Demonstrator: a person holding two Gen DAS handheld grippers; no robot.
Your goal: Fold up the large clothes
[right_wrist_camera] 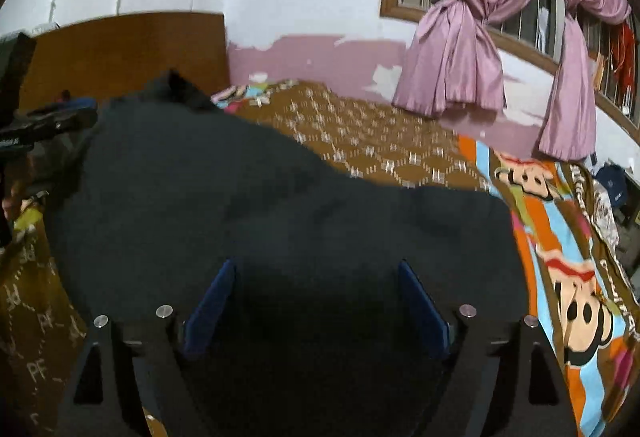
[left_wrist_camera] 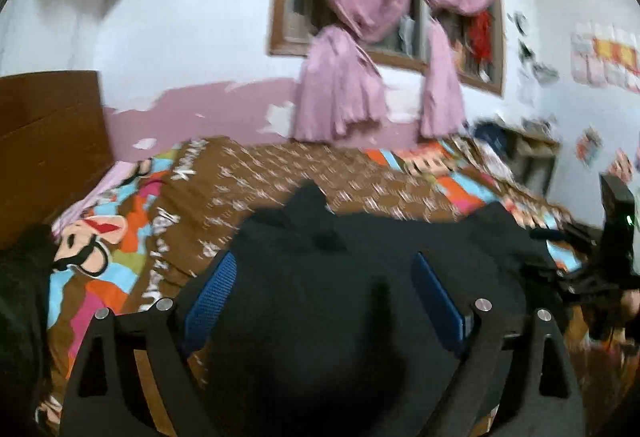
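Observation:
A large black garment lies spread on the bed's patterned cover. It also fills the middle of the right wrist view. My left gripper is open, its blue pads wide apart just above the cloth, holding nothing. My right gripper is open too, over the garment's near part. The right gripper also shows at the right edge of the left wrist view, at the garment's right side. The left gripper shows at the left edge of the right wrist view.
A wooden headboard stands at the bed's head. Pink curtains hang at a window on the far wall. A dark bag and a shelf sit past the bed's foot. Dark cloth lies at the left.

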